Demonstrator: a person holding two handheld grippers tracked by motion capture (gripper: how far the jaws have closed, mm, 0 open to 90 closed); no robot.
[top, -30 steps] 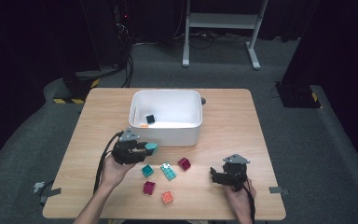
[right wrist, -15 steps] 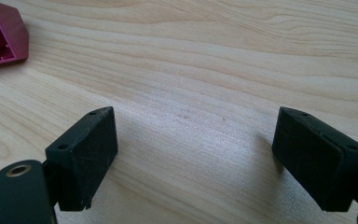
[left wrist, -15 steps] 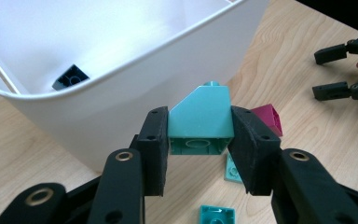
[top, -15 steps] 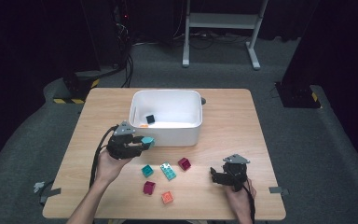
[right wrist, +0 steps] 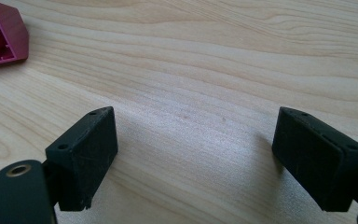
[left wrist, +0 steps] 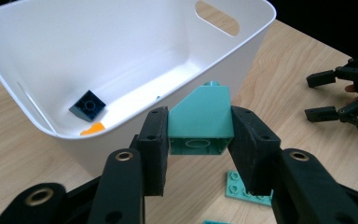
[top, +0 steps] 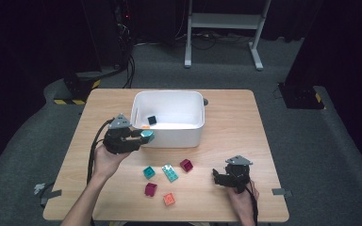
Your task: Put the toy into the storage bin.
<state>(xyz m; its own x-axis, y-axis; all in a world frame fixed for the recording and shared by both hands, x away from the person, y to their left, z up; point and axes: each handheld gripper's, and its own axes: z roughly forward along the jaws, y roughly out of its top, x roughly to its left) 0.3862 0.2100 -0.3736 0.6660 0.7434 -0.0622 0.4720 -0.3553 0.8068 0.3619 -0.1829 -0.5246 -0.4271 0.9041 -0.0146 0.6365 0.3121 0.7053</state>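
**Teal brick held at the near wall of the white bin**

We hold the teal brick (left wrist: pixel 200 122) between the fingers (left wrist: pixel 154 149) of our left gripper (top: pixel 143 137); both pads press on its two sides, and its sloped face looks up. In the high view the brick is just at the near wall of the white bin (top: pixel 188 134), above the counter (top: pixel 235 117). Inside the bin lie a dark blue brick (left wrist: pixel 89 105) and a small orange piece (left wrist: pixel 93 129), close to each other. Our right gripper (top: pixel 220 176) rests low over the counter, well apart from the bin; its fingers (right wrist: pixel 86 151) stand wide with only bare wood between them. A magenta brick (right wrist: pixel 0 35) lies beyond them.
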